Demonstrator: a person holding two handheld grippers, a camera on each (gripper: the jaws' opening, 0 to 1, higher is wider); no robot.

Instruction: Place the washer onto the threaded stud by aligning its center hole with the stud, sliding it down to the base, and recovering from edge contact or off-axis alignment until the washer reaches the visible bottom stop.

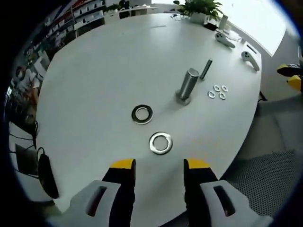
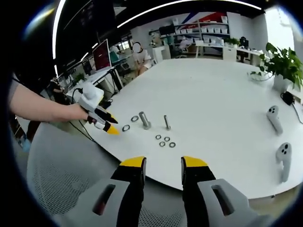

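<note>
**Desk:** Two large flat steel washers lie loose on the round white desk (image 1: 94, 71), both short of the upright grey threaded stud (image 1: 187, 86): the darker washer (image 1: 142, 114) just beside its base, the brighter washer (image 1: 160, 143) nearer the camera. How far along is the job?

**Caption:** Barely begun, by my reading. Neither washer is on the stud, and nothing is lifted. The left hand-held gripper (image 1: 160, 166) hovers with its yellow-tipped jaws released and empty, the bright washer lying just ahead of the gap.

**Desk:** And the other hand?

**Caption:** The right hand-held gripper (image 2: 163, 165) hangs off the desk edge, well apart from the stud, jaws spread and holding nothing. From there, the person's hand (image 2: 75, 112) is seen bringing the left tool in beside the stud.

**Desk:** Anything else near the stud?

**Caption:** A thin dark bolt (image 1: 206, 69) stands just behind it, and four small silver washers (image 1: 217, 91) sit in a cluster to its side.

**Desk:** What remains?

**Caption:** Everything, I judge: gripping a washer, centring its hole over the stud, sliding it to the bottom stop.
</note>
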